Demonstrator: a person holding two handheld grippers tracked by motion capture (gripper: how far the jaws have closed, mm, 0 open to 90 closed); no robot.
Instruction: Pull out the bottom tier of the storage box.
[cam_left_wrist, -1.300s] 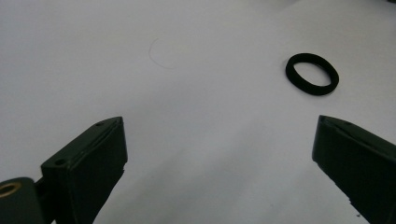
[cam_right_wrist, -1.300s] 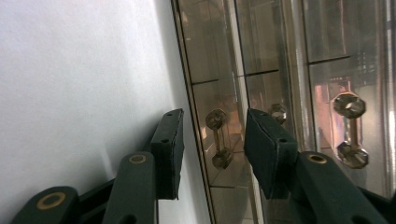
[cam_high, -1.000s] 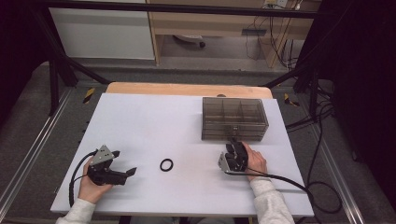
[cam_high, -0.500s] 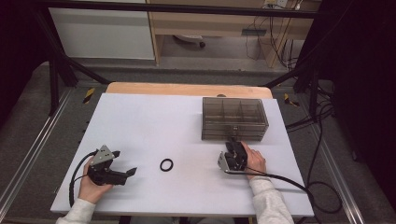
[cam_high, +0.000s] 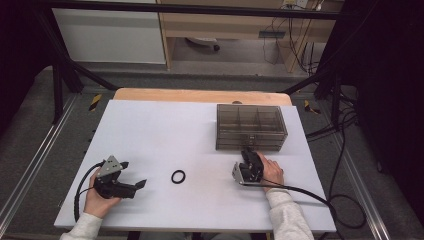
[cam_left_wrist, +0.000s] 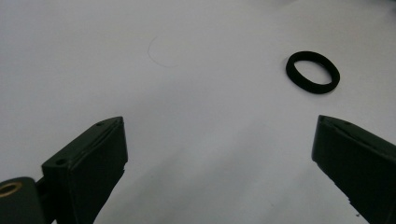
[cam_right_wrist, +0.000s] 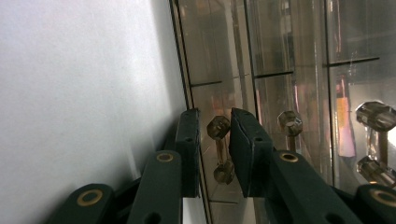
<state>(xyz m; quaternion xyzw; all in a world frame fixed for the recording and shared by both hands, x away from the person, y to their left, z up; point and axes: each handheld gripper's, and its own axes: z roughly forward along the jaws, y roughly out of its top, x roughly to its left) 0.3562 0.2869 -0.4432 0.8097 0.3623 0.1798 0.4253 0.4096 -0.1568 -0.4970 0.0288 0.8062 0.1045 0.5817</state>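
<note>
Left hand (cam_high: 95, 197) rests low on the near left, forearm coming in from the bottom edge, sleeve pale. Left gripper (cam_high: 134, 175) lies roughly level, pointing right, jaws spread wide with nothing between them; in the left gripper view (cam_left_wrist: 219, 163) both black jaws stand far apart. Right hand (cam_high: 272, 172) sits on the near right, wrist turned so the right gripper (cam_high: 248, 154) points away from the person. Its jaws (cam_right_wrist: 212, 140) have just been closing, a small knob (cam_right_wrist: 218, 127) between them, gaps visible either side.
</note>
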